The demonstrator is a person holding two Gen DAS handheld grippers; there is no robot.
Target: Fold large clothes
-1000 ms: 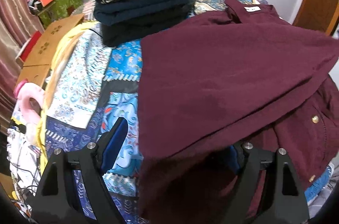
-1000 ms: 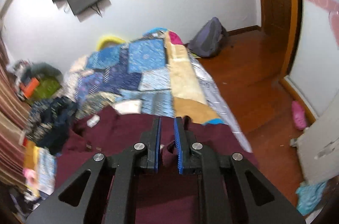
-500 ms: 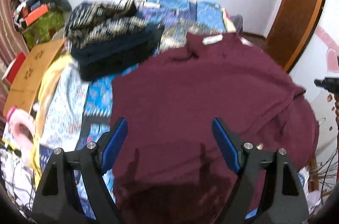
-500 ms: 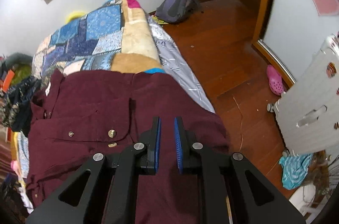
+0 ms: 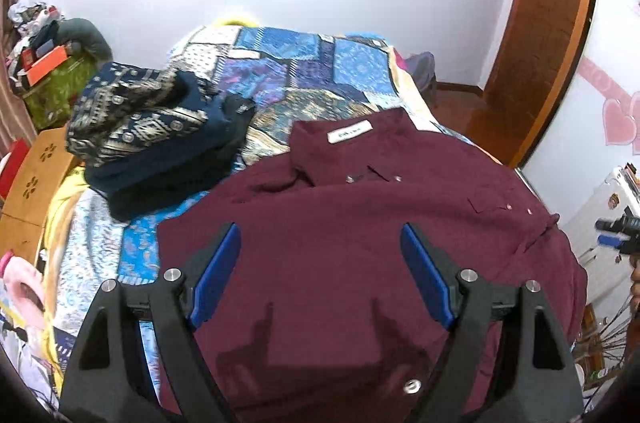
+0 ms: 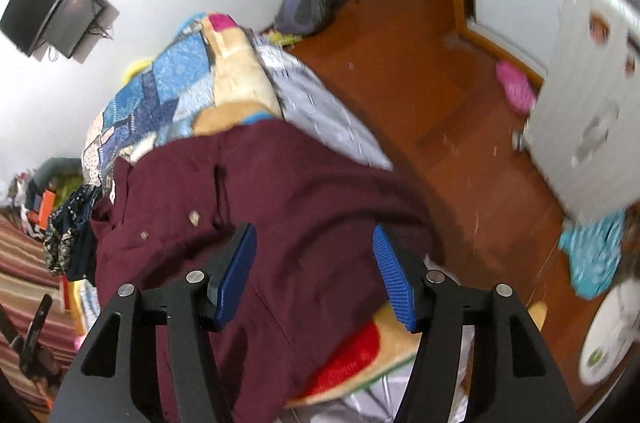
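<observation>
A maroon button shirt [image 5: 360, 223] lies spread over the patchwork bedspread [image 5: 304, 71], collar and white label toward the far wall. My left gripper [image 5: 320, 271] hovers above the shirt's near part, jaws wide open, nothing between the blue pads. In the right wrist view the same maroon shirt [image 6: 280, 207] drapes toward the bed's right edge. My right gripper [image 6: 314, 275] hangs over that side with its jaws opening and no cloth pinched between them. The right gripper also shows small at the far right of the left wrist view [image 5: 618, 235].
A stack of folded dark clothes [image 5: 152, 139] sits on the bed left of the shirt. Cardboard boxes [image 5: 36, 179] and clutter line the left side. Wooden floor [image 6: 420, 83], a grey backpack [image 6: 308, 3], a pink slipper [image 6: 516, 91] and a white cabinet [image 6: 592, 95] lie right of the bed.
The right gripper, shut before, has spread its jaws, sunk toward the bed's right edge and rolled. The left gripper rose and drew back, and the shirt fold that draped its right finger now lies flat.
</observation>
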